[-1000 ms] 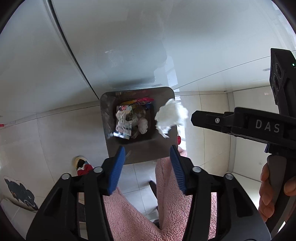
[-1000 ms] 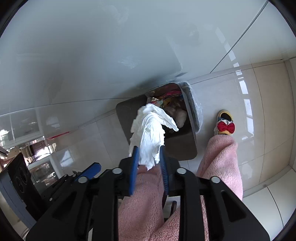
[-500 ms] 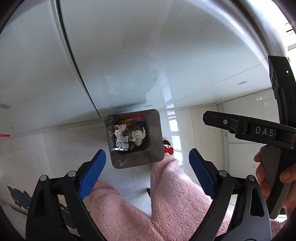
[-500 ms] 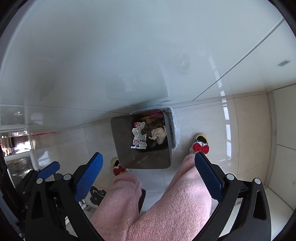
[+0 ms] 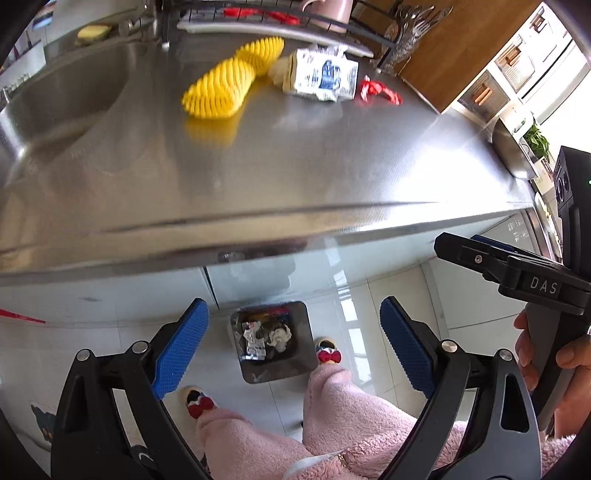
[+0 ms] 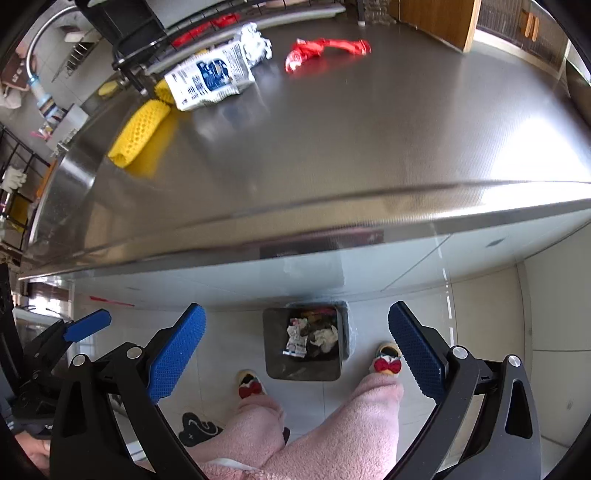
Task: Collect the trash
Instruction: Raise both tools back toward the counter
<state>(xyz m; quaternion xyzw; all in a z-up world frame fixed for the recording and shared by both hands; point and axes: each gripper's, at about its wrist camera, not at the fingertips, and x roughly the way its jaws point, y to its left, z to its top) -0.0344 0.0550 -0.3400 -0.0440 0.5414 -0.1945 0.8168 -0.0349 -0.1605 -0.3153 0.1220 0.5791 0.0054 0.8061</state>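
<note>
A grey trash bin [image 5: 293, 363] [image 6: 275, 363] stands on the floor below the counter edge, with wrappers and crumpled tissue [image 6: 325, 338] inside. On the steel counter [image 5: 295, 166] [image 6: 369, 140] lie a crushed white-and-blue carton [image 5: 321, 75] [image 6: 208, 79] and a red wrapper [image 5: 380, 92] [image 6: 325, 50]. My left gripper [image 5: 291, 350] is open and empty above the bin. My right gripper [image 6: 295, 350] is open and empty too, and it also shows in the left wrist view [image 5: 480, 258].
A yellow ribbed sponge [image 5: 225, 83] [image 6: 142, 134] lies left of the carton. A sink [image 5: 62, 96] is at the left, a dish rack [image 5: 280, 16] at the back, a wooden cabinet [image 5: 454, 55] at the right. Pink-trousered legs [image 5: 343, 413] and slippers flank the bin.
The right gripper opened and the white tissue dropped into the bin. Both grippers then rose from above the bin, so the countertop and its trash now show.
</note>
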